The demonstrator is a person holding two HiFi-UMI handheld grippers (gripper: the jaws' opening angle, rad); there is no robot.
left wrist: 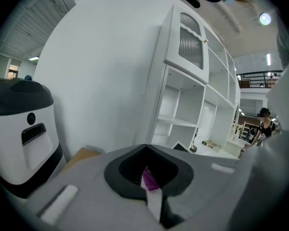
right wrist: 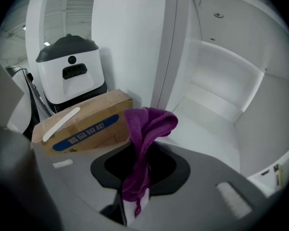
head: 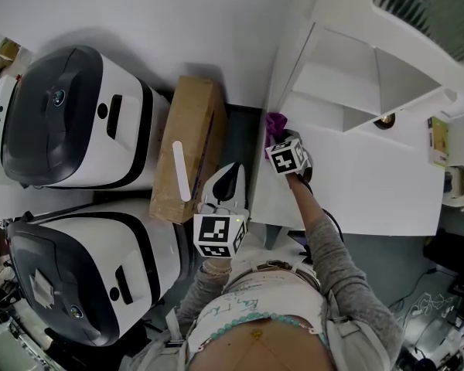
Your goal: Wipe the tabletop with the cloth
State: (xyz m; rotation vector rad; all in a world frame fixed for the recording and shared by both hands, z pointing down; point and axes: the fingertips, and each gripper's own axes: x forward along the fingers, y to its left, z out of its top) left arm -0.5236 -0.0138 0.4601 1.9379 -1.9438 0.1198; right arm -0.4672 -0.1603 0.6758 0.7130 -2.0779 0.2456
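A purple cloth hangs bunched at the left edge of the white tabletop, close to the shelf unit. My right gripper is shut on the cloth. In the right gripper view the cloth rises out of the jaws of the right gripper and droops over them, just above the white tabletop. My left gripper hovers off the table's left edge, beside the box, with its jaws together. In the left gripper view the left gripper shows only a thin purple sliver at its seam.
A cardboard box lies on the floor left of the table, also seen as the box. Two white-and-black machines stand further left. A white shelf unit sits on the table's far side. Small items line the right edge.
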